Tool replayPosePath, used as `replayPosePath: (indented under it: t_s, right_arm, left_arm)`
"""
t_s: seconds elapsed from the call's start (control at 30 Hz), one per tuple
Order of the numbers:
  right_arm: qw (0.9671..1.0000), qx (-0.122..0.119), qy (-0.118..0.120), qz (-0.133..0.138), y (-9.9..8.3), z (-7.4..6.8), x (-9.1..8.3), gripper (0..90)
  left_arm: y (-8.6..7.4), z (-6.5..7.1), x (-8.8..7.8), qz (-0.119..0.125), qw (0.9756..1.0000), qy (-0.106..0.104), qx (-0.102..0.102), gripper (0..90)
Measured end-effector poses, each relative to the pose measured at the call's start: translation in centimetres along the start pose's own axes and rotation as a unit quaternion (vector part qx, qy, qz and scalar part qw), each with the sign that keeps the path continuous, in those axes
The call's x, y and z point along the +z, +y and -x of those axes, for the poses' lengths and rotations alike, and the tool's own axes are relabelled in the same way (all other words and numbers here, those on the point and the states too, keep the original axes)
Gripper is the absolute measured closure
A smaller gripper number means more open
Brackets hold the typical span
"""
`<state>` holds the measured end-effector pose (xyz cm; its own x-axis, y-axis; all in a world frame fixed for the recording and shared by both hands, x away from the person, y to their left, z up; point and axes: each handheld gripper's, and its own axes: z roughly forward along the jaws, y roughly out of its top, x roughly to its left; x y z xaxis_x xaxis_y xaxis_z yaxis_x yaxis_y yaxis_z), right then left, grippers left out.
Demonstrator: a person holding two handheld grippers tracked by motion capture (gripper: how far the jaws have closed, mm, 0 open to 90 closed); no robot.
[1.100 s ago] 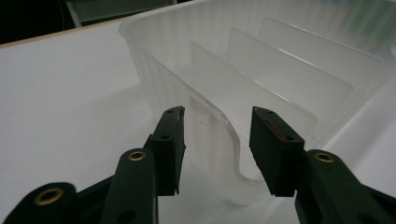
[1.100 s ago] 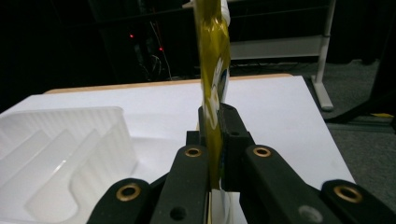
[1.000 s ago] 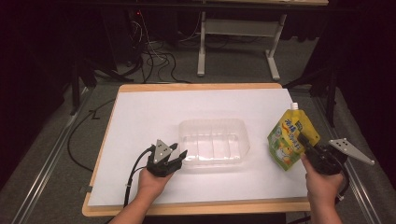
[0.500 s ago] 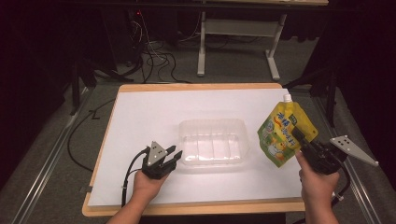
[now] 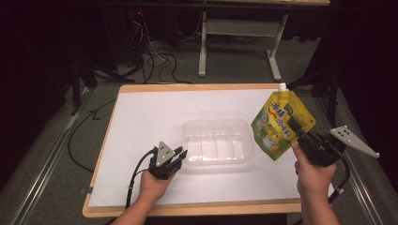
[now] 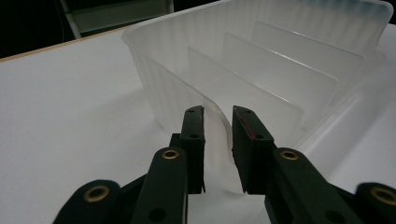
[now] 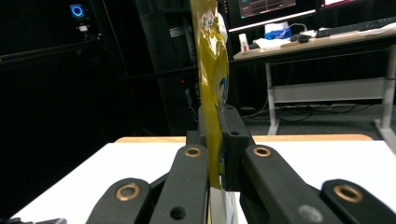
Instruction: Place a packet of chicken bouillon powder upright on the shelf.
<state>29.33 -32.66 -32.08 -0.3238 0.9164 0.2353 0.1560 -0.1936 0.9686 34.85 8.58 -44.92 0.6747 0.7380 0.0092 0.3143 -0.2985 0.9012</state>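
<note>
A clear plastic container [image 5: 216,123] with inner dividers lies mid-table. My left gripper [image 5: 181,154] sits at its near left corner. In the left gripper view the curved corner wall [image 6: 154,79] runs between the jaws of the left gripper [image 6: 218,116], which have just closed onto it. A yellow spouted drink pouch [image 5: 274,124] hangs in the air to the right of the container, tilted, white cap up. My right gripper [image 5: 293,126] is shut on its lower right edge. The right gripper view has the pouch [image 7: 210,56] edge-on, pinched between the right gripper's [image 7: 219,116] pads.
A white sheet [image 5: 141,122] covers the wooden table [image 5: 187,210]. Behind the table stand a desk frame [image 5: 234,42] and floor cables [image 5: 155,61]. A grey plate [image 5: 349,138] juts from the right gripper past the table's right edge.
The right hand has lifted the pouch and carried it left toward the container. The left hand has stayed at the container's corner.
</note>
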Motion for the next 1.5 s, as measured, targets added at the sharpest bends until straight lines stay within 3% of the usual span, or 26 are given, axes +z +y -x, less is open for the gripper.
replayPosePath:
  t_s: [0.3, 0.5, 0.57, 0.67, 0.83, 1.0, 1.27, 1.5]
  right_arm:
    - [0.9993, 0.021, 0.030, -0.004, -0.2, -1.5, 2.1, 90.0]
    - [0.9994, 0.017, 0.025, -0.015, -0.3, -2.9, 3.5, 90.0]
    - [0.9995, 0.014, 0.023, -0.017, -0.4, -3.3, 3.9, 90.0]
    - [0.9994, 0.015, 0.024, -0.021, -0.7, -4.0, 4.5, 90.0]
    - [0.9988, 0.022, 0.039, -0.020, -1.1, -4.7, 5.2, 90.0]
    - [0.9985, 0.012, 0.043, -0.031, -1.4, -5.7, 6.2, 90.0]
    - [0.9990, 0.012, 0.035, -0.024, -2.2, -6.8, 6.7, 90.0]
    - [0.9987, 0.017, 0.040, -0.027, -2.9, -7.4, 7.5, 90.0]
  left_arm:
    - [-0.1, 0.1, 0.3, -0.003, 0.9999, 0.002, -0.016, 74.9]
    - [-0.5, 0.3, 0.9, 0.004, 0.9996, -0.004, -0.029, 75.2]
    - [-0.4, 0.5, 1.1, 0.002, 0.9997, -0.011, -0.020, 74.9]
    - [-0.4, 0.7, 1.0, 0.004, 0.9997, -0.013, -0.022, 74.6]
    - [-0.4, 1.2, 1.1, 0.003, 0.9993, -0.031, -0.019, 72.5]
    - [-0.3, 1.5, 0.9, 0.000, 0.9994, -0.034, 0.000, 72.1]
    - [-0.5, 1.6, 0.9, -0.005, 0.9992, -0.038, 0.005, 68.9]
    - [-0.5, 1.4, 1.3, -0.004, 0.9994, -0.033, 0.005, 60.0]
